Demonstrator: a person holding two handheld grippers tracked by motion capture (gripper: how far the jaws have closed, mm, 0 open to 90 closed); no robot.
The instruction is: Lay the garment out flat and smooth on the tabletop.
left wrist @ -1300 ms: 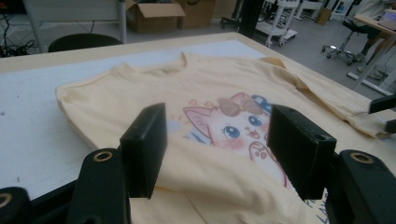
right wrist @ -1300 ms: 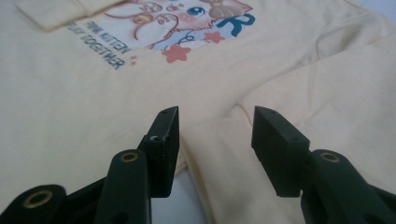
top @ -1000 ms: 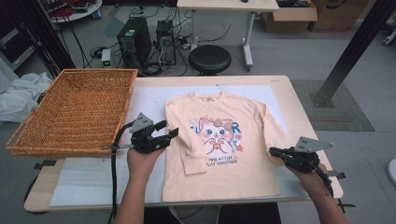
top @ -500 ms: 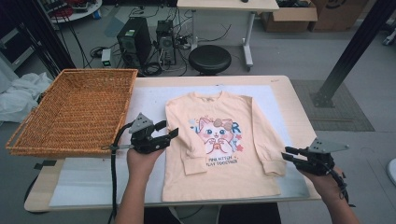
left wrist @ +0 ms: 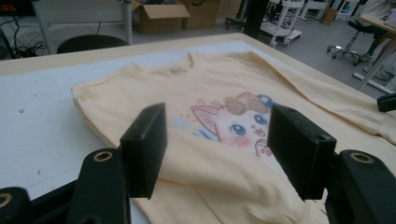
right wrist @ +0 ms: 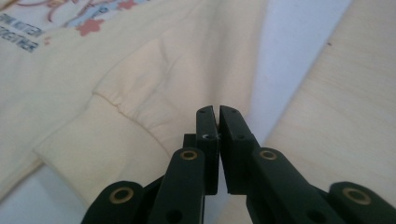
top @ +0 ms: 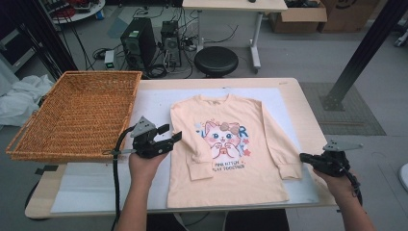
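The right gripper (top: 304, 157), jaws together and holding nothing, sat just right of the sweatshirt's (top: 231, 144) right cuff (top: 289, 171). The left gripper (top: 173, 135), jaws apart and empty, hovered at its left edge, mid-table.

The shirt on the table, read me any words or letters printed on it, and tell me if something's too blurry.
"PINK KITTEN" on the peach shirt, first line under the cat print.
"PLAY TOGETHER" just below it, small and soft, so my best reading.
Large blue letter "R" beside the cat's bow.
Letters left of the cat: hidden or blurred, unreadable.
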